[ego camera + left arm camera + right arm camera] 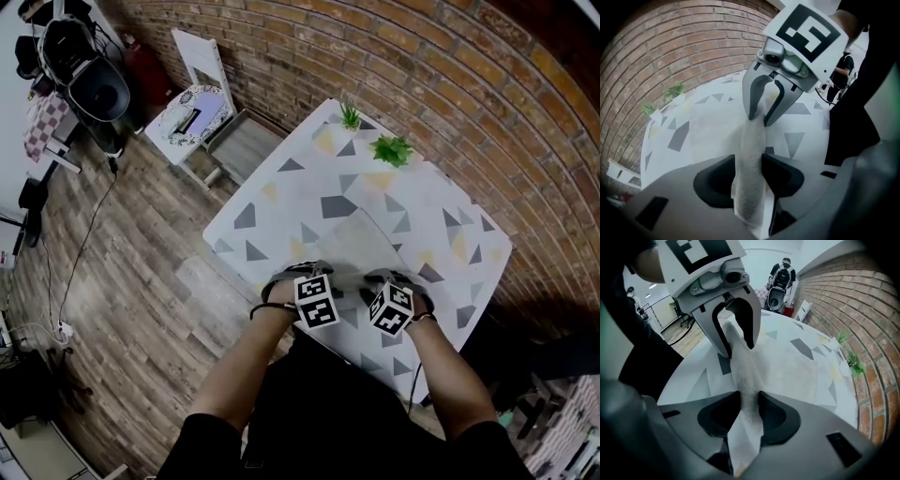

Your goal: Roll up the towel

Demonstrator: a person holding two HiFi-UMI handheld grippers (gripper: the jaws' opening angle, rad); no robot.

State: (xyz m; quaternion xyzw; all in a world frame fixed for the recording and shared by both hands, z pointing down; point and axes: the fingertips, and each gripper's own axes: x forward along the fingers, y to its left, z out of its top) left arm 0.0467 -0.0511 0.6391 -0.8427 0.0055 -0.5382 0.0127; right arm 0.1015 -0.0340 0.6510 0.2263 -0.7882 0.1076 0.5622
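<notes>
Brick walls surround a white desk (309, 178) patterned with grey triangles. On it lies a pale grey cloth towel (740, 362), near edge raised. The left gripper (749, 164) and right gripper (749, 411) each pinch that edge, probably to start the roll.

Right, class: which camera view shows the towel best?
The head view: it takes in most of the towel, spread pale on the table. Each gripper view shows only a bunched strip of it running between the jaws.
</notes>
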